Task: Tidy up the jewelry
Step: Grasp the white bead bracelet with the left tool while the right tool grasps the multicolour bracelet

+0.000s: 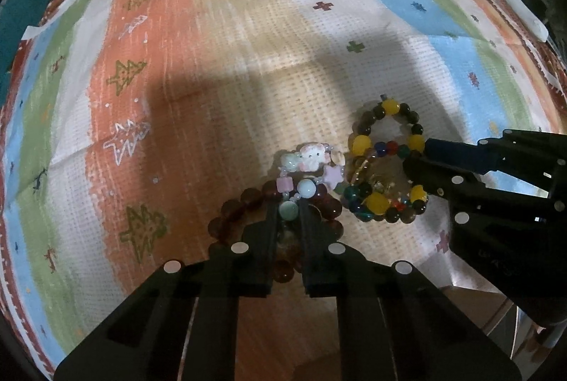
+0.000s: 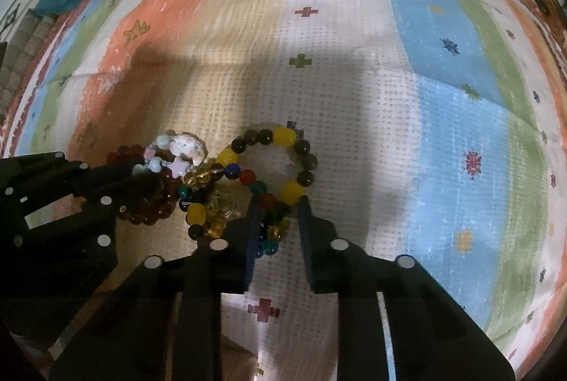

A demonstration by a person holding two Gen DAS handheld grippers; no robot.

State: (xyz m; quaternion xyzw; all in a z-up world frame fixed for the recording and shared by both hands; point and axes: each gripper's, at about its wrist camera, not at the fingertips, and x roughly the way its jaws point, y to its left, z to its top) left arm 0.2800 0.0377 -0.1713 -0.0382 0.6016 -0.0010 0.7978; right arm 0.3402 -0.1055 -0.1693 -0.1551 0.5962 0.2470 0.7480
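Roughly four bead bracelets [image 2: 269,165] lie tangled on one cloth [image 2: 354,62].

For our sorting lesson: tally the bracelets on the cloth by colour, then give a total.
Dark red bracelet: 1
Pastel bracelet: 1
Yellow-and-brown bracelet: 1
Small multicolour bracelet: 1
Clear amber bracelet: 1
Total: 5, though they overlap

Dim room, one hard light from behind the tools, heavy fisheye bend.

A broad, sharp-edged shadow falls across the middle of the striped cloth [image 1: 219,27], while its far half stays brightly lit. The beaded bracelets [image 1: 386,165] sit in the shaded patch, colours muted, with small glints on the yellow beads. Both views curve strongly and darken to black at the corners; the near black tooling reads soft and underexposed.
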